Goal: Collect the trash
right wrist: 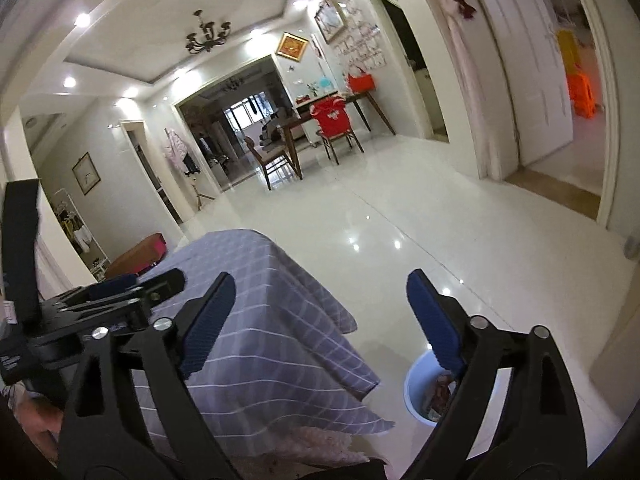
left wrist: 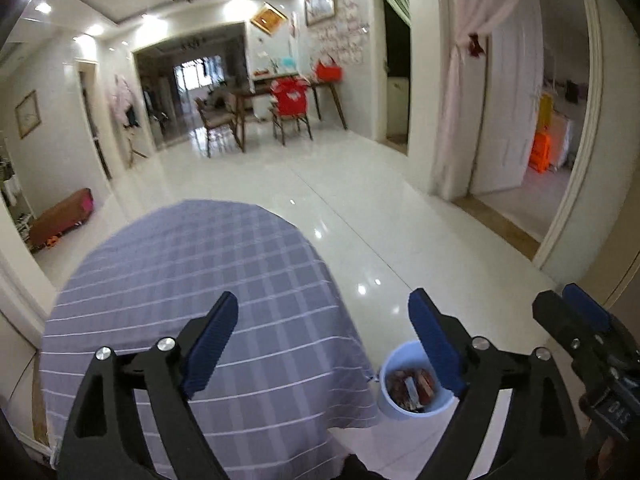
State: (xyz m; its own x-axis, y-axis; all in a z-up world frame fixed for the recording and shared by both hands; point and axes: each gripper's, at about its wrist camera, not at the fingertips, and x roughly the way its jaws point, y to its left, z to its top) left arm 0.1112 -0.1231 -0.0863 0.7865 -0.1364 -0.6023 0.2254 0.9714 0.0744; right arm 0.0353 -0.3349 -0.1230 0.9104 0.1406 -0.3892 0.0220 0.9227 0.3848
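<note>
Your left gripper (left wrist: 324, 344): jaws wide apart, empty. Right gripper (right wrist: 320, 320): same. White trash bucket (left wrist: 390, 404) with wrappers (left wrist: 408, 390) sits lower right on floor, beside checked tablecloth (left wrist: 192, 264), below both jaws.

A table covered by a checked cloth (left wrist: 192, 280) stands in the foreground, and a bucket (left wrist: 390, 404) sits on the floor (left wrist: 360, 200) just beside its right corner, with wrappers (left wrist: 408, 386) inside it. Well behind them, a dining table (left wrist: 288, 90) with chairs stands against the far wall. A doorway with an open door (left wrist: 508, 112) lies to the right.
</note>
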